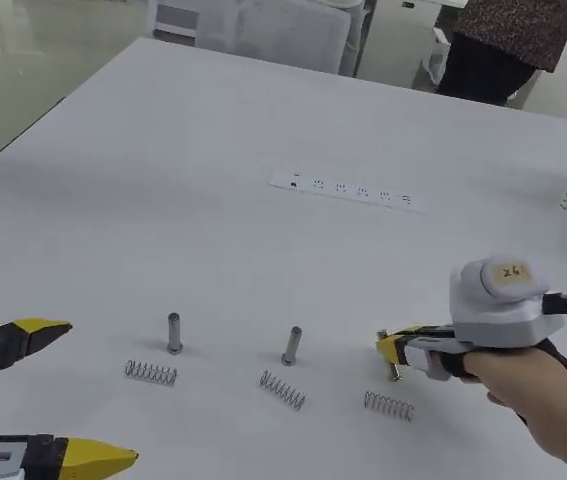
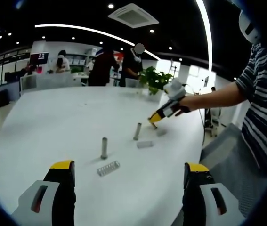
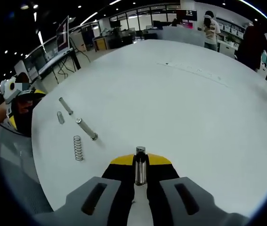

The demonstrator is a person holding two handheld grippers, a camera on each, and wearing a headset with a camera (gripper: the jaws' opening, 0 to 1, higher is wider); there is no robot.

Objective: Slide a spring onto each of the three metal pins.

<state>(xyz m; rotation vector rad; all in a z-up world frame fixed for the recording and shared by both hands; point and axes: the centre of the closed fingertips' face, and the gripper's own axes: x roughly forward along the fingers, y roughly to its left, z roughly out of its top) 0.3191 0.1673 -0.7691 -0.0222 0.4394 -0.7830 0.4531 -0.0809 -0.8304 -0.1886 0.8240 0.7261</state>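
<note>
Left claw (image 2: 129,165) spread wide; right claw (image 3: 140,162) apparently pinching pin (image 3: 140,173).

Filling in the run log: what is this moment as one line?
right gripper shut on right pin | left gripper open, holding nothing | left spring, middle spring, right spring loose on table

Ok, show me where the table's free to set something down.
Free: the broad stretch between the power strip and the row of pins, and beyond the strip. Crowded: the near edge, where pins, springs, left gripper and right gripper sit.

Right tool (image 1: 387,347) around rightmost pin (image 1: 395,374)
</note>
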